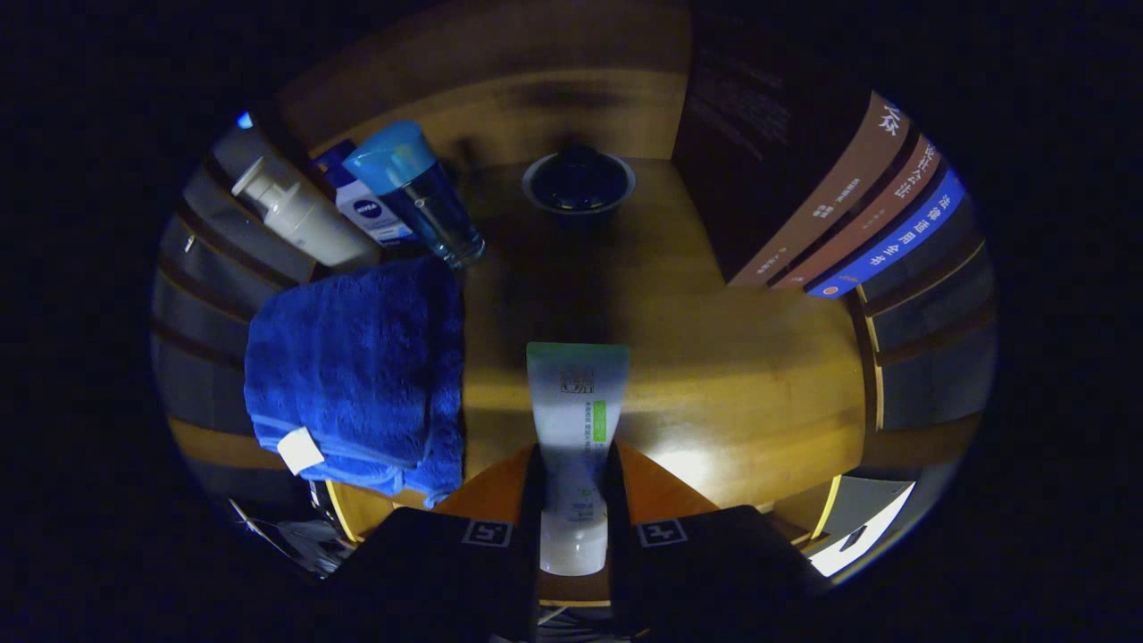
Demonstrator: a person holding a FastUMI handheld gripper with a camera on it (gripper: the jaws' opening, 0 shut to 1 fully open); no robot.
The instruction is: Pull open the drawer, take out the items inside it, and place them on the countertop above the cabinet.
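The hand-held gripper (573,500) held a white tube (574,429) clamped between its 2 fingers just above the desk (741,375), beside a blue towel (357,366), where an early or tilted release would likely let it roll toward the edge.

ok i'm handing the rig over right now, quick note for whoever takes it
Gripper: shut on the tube, which runs forward between the fingers, crimped end ahead, cap end back by the gripper body.
The tube is over the wooden countertop; whether it touches the wood yet I cannot tell.
Already on the countertop: folded blue towel beside the tube, pump bottle, a small box and a blue-capped bottle beyond the towel, a dark bowl far ahead.
Left: set the tube down, release, then check the drawer for more.
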